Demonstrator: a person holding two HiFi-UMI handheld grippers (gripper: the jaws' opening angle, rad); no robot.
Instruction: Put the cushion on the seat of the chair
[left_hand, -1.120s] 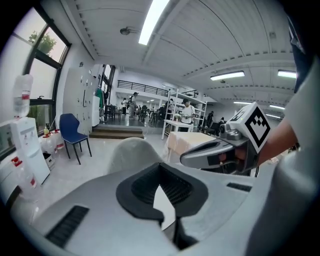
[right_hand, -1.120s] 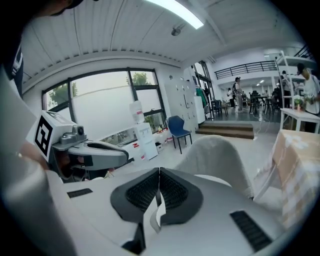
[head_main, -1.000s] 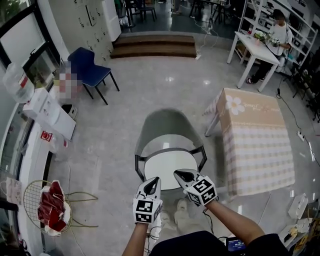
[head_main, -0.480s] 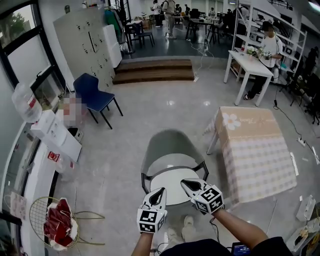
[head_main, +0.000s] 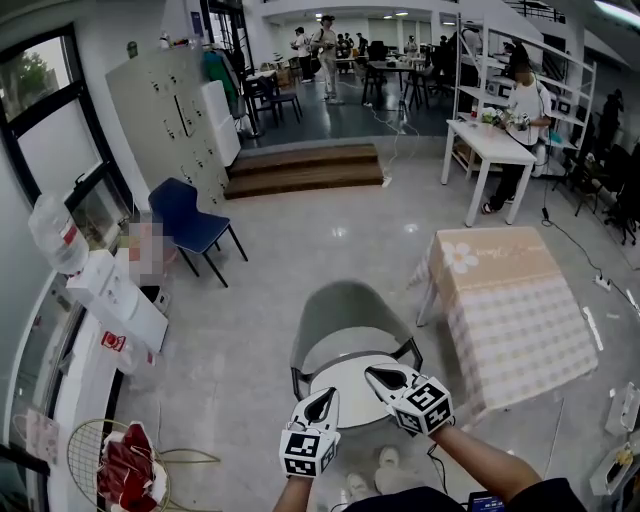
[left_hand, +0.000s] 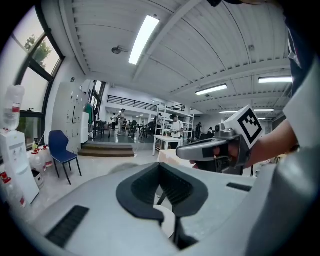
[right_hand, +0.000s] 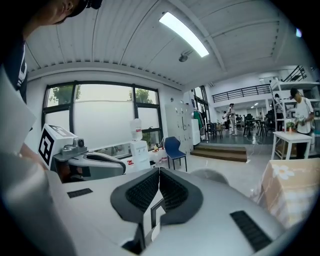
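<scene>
A grey chair (head_main: 345, 312) with a curved back stands right in front of me, and a round white cushion (head_main: 352, 390) lies on its seat. My left gripper (head_main: 325, 398) hovers over the cushion's near left edge, its jaws shut and empty. Beside it, over the cushion's near right part, my right gripper (head_main: 376, 375) is also shut with nothing in it. In the left gripper view the shut jaws (left_hand: 160, 166) point level into the room, with the right gripper (left_hand: 202, 148) alongside. The right gripper view shows its jaws (right_hand: 159, 172) pressed together and the left gripper (right_hand: 100, 163) at the left.
A table with a checked cloth (head_main: 515, 305) stands right of the chair. A blue chair (head_main: 192, 225), a water dispenser (head_main: 118, 300) and a wire basket with red cloth (head_main: 125, 470) are at the left. Steps (head_main: 305, 170) and a white desk (head_main: 492, 140) with a person lie beyond.
Both grippers have lifted away from the cushion, staying shut. The head view has tilted up, so the chair sits lower in the picture and more of the room shows.
</scene>
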